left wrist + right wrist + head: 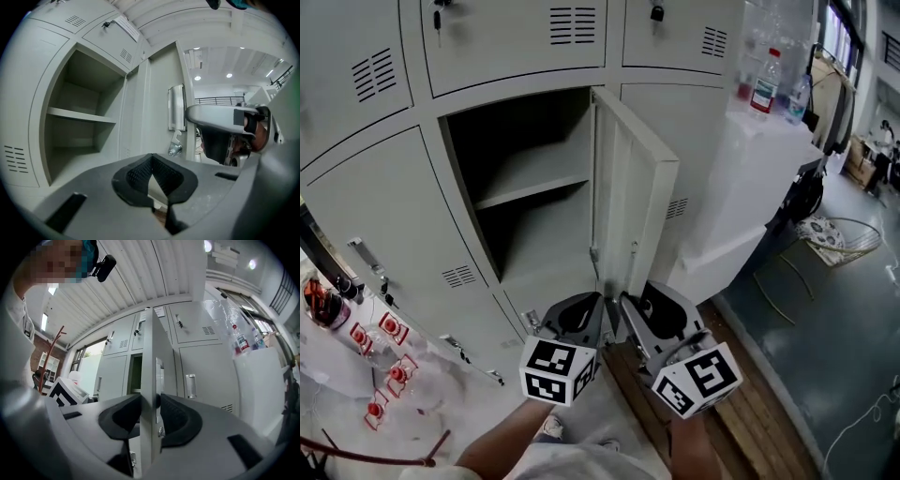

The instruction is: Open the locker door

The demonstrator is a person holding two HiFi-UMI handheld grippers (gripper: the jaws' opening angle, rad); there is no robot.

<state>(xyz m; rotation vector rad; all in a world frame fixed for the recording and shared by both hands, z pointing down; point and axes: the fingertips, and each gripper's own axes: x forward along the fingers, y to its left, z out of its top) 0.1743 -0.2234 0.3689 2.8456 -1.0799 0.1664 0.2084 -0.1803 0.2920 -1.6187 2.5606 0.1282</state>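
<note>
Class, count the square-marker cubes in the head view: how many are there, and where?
2. The left cube rides on the left tongs, bottom centre. The right cube is on the right tongs, just beside it. None seems hidden.

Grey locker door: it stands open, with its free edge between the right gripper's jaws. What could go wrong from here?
1. The right gripper pinches only the thin edge of the grey metal locker door; it may slip off.
2. The shut left gripper sits close to the door's metal latch and could snag it.
3. Swung wider, the door might hit the white cabinet bearing plastic bottles.
</note>
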